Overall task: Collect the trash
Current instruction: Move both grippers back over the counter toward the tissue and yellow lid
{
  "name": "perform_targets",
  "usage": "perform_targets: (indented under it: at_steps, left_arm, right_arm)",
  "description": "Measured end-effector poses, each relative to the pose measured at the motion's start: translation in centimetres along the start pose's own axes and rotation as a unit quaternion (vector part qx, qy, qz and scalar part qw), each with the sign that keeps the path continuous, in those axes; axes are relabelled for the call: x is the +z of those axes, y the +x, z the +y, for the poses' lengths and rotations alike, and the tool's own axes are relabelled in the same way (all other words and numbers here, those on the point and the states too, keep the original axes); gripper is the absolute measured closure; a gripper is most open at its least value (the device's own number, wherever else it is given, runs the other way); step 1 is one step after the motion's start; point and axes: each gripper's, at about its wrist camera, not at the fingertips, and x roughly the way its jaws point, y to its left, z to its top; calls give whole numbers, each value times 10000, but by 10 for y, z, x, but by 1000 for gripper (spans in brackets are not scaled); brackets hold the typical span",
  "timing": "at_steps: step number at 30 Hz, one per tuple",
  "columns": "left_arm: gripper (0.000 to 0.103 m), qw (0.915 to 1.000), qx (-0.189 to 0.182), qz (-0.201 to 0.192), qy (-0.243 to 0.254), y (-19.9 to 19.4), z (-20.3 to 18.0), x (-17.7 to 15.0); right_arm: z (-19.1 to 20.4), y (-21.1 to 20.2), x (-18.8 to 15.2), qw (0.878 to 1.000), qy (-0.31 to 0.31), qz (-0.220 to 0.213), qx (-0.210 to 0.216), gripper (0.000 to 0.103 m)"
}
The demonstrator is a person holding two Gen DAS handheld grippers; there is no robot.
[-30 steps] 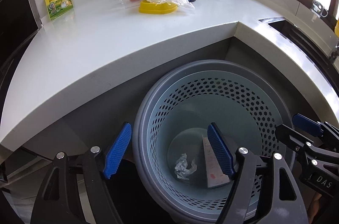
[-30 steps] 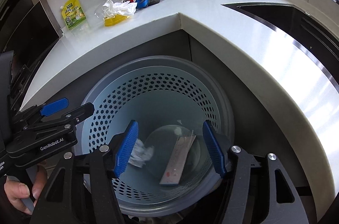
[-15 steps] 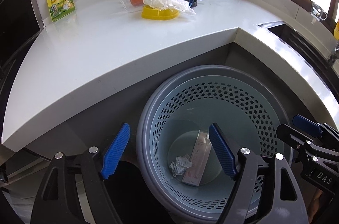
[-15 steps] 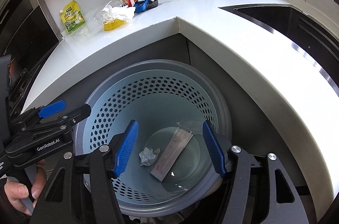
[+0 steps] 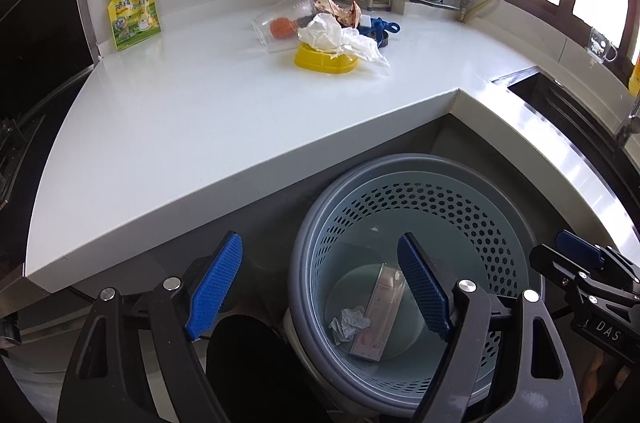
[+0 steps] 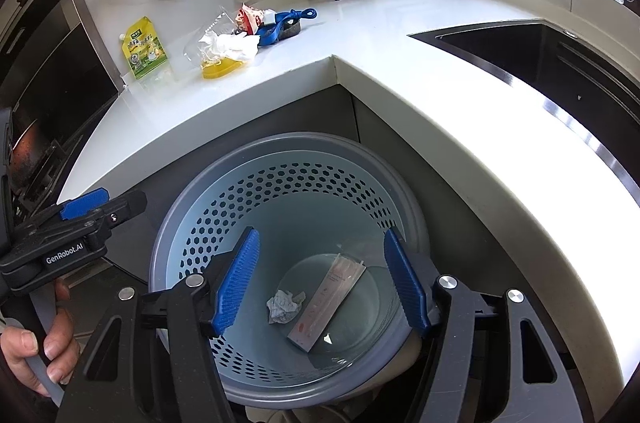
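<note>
Hovering above perforated bin point(image 6: 280, 199), right gripper point(image 6: 320, 279) and left gripper point(image 5: 320, 287), jaws wide, holding nothing. Inside bin: crumpled paper point(image 6: 285, 306) and flat packet point(image 6: 326, 305). More trash at 12 o'clock on desk point(image 5: 200, 111): tissue point(image 5: 332, 35) over yellow dish point(image 5: 326, 62), clear cup point(image 5: 280, 19). Seen only from right wrist: hand point(image 6: 30, 347) at 8 o'clock.

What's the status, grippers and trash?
Both grippers, left and right, open, empty, over bin. Paper wad and flat packet binned. Trash pile remains on counter; path unobstructed.
</note>
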Motion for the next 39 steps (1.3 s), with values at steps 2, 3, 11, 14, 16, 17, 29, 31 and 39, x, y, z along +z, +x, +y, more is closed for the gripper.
perform_targets:
  at_steps: [2,3,11,14,16,17,29,31,39]
  left_arm:
    - [21,10000,2,-70,-10,-3,1,4]
    - [21,9999,7,-105,-14,-4,2,6]
    - [17,9991,143,-392,-60,-6,9,27]
    - [13,9982,235,-537,-79,-5,15,41]
    - [13,9978,271,-594,-107,-2,20,52]
    - [12,9975,294,-628,-127,0,23,58]
    - [10,9943,509,-834,-431,33,56,118]
    - [10,9943,537,-797,-458,40,60,124]
    - [9,9933,679,-705,-612,57,83,133]
  right_arm:
    - [1,-1,2,10000,-28,-37,20,41]
    - [1,-1,3,10000,-35,-71,36,40]
    - [5,2,26,9993,-109,-337,122,38]
    - [7,9,42,9990,-170,-395,121,37]
    - [10,14,53,9986,-218,-452,147,37]
    - [12,16,60,9984,-247,-480,152,37]
    - [40,59,130,9966,-576,-551,184,36]
    - [46,70,138,9964,-621,-521,233,36]
    - [82,104,168,9943,-816,-508,453,36]
